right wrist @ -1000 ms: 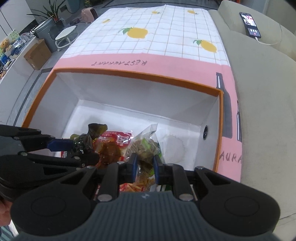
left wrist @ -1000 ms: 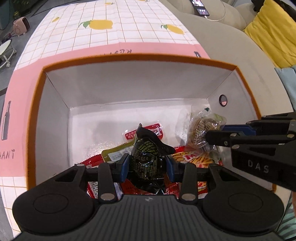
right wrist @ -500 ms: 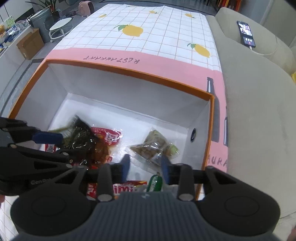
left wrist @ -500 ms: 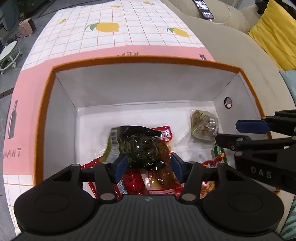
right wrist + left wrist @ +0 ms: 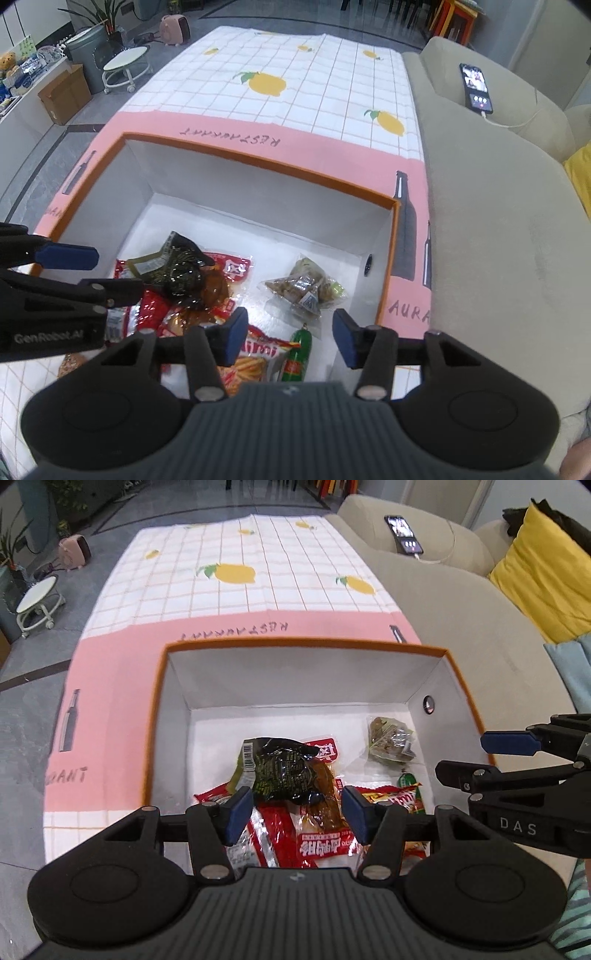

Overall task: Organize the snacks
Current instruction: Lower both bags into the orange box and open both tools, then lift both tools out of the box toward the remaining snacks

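Observation:
A white box with an orange rim (image 5: 303, 646) (image 5: 258, 158) holds several snack packs. A black packet (image 5: 284, 771) (image 5: 181, 275) lies on red packs (image 5: 280, 834) at the box's near left. A clear bag of brown snacks (image 5: 391, 738) (image 5: 306, 288) rests on the floor at the right. My left gripper (image 5: 297, 810) hovers open above the black packet, holding nothing. My right gripper (image 5: 288, 332) hangs above the clear bag; its jaws are opening, and nothing is pressed between them. A green sausage stick (image 5: 297, 354) and a fries pack (image 5: 251, 360) lie near it.
The box stands on a lemon-print tablecloth with a pink border (image 5: 236, 583) (image 5: 295, 85). A beige sofa (image 5: 461, 602) (image 5: 491, 184) runs along the right, with a phone (image 5: 404, 535) (image 5: 476, 88) and a yellow cushion (image 5: 543, 572) on it.
Both grippers opened and let go: the black packet and the clear bag now lie in the box. Both hands rose and drew back from the box.

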The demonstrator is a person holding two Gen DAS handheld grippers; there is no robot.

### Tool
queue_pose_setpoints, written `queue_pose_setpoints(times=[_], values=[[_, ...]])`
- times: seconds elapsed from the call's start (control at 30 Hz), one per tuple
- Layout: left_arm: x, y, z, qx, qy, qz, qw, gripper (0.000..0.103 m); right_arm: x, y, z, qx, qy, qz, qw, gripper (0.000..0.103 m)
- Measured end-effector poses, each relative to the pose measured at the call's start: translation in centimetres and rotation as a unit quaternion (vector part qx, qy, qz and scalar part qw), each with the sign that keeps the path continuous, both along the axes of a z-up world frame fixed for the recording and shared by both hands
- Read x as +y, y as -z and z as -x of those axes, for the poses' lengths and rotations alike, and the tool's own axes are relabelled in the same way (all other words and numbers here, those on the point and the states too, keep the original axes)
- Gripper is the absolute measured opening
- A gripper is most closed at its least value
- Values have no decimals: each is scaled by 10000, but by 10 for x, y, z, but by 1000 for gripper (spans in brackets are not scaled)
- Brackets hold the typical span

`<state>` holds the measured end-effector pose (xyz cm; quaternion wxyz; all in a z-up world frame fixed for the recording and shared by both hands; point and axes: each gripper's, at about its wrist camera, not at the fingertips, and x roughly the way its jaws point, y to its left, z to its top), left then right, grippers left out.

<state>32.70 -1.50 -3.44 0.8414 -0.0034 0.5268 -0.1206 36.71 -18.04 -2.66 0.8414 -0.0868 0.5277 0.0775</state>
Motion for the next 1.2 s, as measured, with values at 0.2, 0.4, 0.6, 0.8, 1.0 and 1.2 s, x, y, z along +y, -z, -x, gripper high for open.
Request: queue_pose_setpoints(times=[0.2,0.4,0.6,0.8,1.0,1.2], values=[[7,-32,38,-346,-58,63,9994,65,-1,-29,37,-270,-73,-164,9995,51],[11,-59,88,-803,-160,254,9963,65,2,-51,84,-581,-157,-327,9977,51],[17,-64,140,-1061,-188,362,9935,65,2,-61,140,-928,-171,-558,9940,53],[28,-47,177,-817,-297,538,9948,65,1,-47,189,-926,-64,-916,9915,58],[42,-15,201,-535,-561,616,9951,65,0,-12,229,-946,272,-1017,9899,58],[56,13,217,-545,-918,648,9922,65,-4,30,250,-755,595,-1075,9896,58]])
